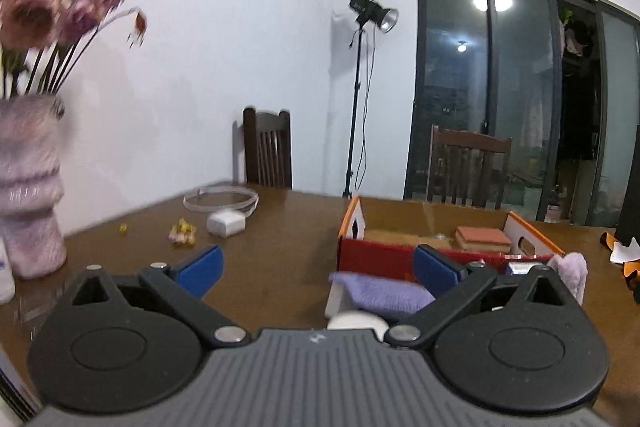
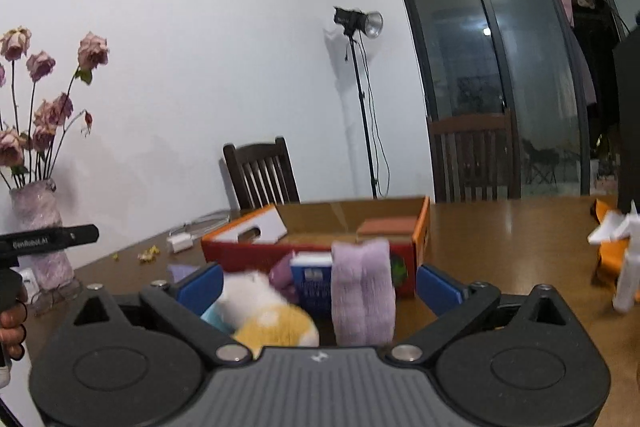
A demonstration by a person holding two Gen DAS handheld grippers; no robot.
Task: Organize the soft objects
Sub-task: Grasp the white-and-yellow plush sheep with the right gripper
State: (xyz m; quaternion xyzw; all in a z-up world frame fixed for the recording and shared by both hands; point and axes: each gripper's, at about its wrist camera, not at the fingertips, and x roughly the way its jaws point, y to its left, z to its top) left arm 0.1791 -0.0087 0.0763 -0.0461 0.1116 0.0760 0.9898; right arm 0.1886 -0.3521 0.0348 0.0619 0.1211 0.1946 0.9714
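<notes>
My left gripper (image 1: 318,269) is open over the wooden table (image 1: 280,247), with nothing between its blue pads (image 1: 200,267). A folded purple cloth (image 1: 384,293) lies just inside its right finger, in front of a cardboard box (image 1: 376,255) with a red front wall. A fuzzy lilac cloth (image 1: 572,271) shows further right. My right gripper (image 2: 319,289) is open too. A white and yellow plush (image 2: 272,311), a blue book (image 2: 312,283) and the upright lilac cloth (image 2: 362,291) sit between and beyond its fingers, untouched. The box (image 2: 240,255) stands behind them.
A brown block (image 1: 482,239) lies inside the box. A fuzzy vase of pink flowers (image 1: 28,195) stands at the table's left, near a white charger (image 1: 226,223) and dried petals (image 1: 182,231). Orange and white paper (image 2: 616,251) lies right. Two chairs (image 2: 260,175) and a light stand (image 2: 362,107) stand behind.
</notes>
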